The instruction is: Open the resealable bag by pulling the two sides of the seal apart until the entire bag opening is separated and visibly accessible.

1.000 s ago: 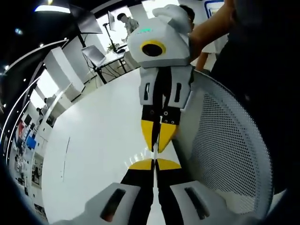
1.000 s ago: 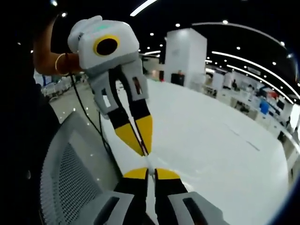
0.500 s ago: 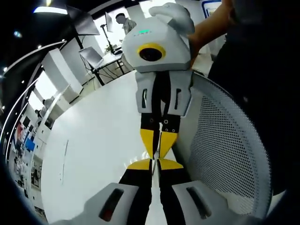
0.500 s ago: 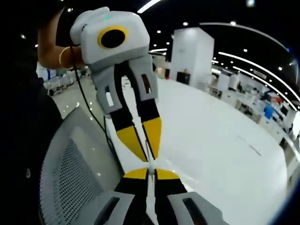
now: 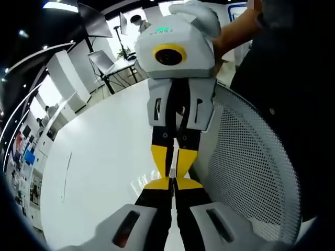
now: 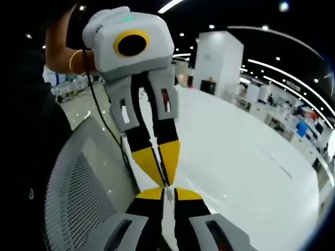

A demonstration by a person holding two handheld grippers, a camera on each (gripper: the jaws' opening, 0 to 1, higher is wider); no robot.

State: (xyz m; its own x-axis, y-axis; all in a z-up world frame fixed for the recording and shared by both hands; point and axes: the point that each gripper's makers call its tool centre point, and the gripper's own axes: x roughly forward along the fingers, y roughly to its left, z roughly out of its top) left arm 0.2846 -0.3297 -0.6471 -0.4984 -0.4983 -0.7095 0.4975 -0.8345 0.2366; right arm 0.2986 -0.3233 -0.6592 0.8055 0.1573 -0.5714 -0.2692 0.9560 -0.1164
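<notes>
Edge-on between the jaws, the resealable bag [image 6: 166,212] shows only as a thin pale clear strip. In the left gripper view my left gripper [image 5: 171,183] rises from the bottom with its yellow tips pressed together on that strip. My right gripper [image 5: 171,168] comes down from above, tip to tip with it, and is also shut on the bag's edge. The right gripper view mirrors this: my right gripper [image 6: 166,193] sits at the bottom and the left gripper [image 6: 163,179] hangs just above it, their tips almost touching. The rest of the bag is hidden.
A white table [image 5: 99,172] spreads below and behind the grippers. A grey mesh chair back [image 5: 251,172] curves close beside them, also seen as the mesh chair [image 6: 78,193]. A person in dark clothes holds the grippers, with a forearm [image 6: 65,57] in view. Desks and people stand far behind.
The two grippers have drawn closer together, so the gap between their yellow tips has nearly closed. Both stay shut on the bag.
</notes>
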